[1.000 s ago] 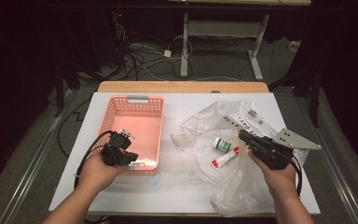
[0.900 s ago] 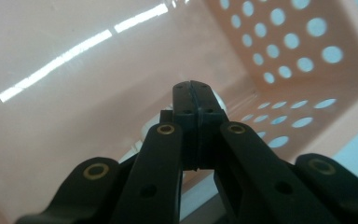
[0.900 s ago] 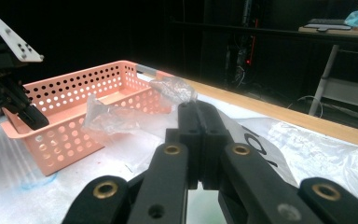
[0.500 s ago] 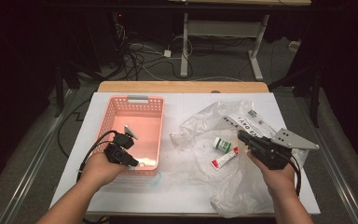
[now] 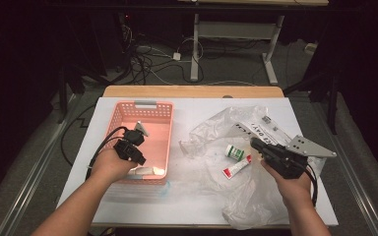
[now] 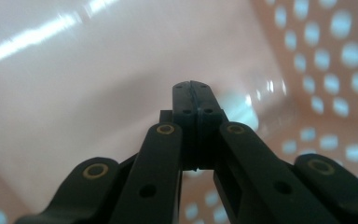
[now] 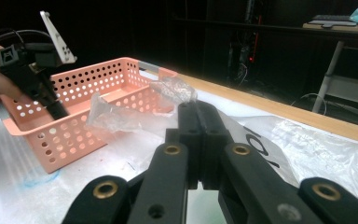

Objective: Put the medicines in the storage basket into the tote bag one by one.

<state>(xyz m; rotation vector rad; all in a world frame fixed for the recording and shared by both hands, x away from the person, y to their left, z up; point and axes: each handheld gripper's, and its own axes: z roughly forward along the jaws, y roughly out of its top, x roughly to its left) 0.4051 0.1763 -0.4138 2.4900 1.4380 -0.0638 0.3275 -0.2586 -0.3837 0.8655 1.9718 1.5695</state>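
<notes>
With both claws pressed together and empty, I lift my left gripper straight out of the basket, avoiding its wall.

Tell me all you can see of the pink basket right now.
The basket is pink plastic, rectangular, open-topped, with walls pierced by rows of round holes and grey handle strips at its ends. It stands upright on the white table, left of the crumpled clear bag. A small white item lies inside near the front wall. The left gripper, jaws shut, dips into it over the near left corner; whether it touches the floor I cannot tell.
</notes>
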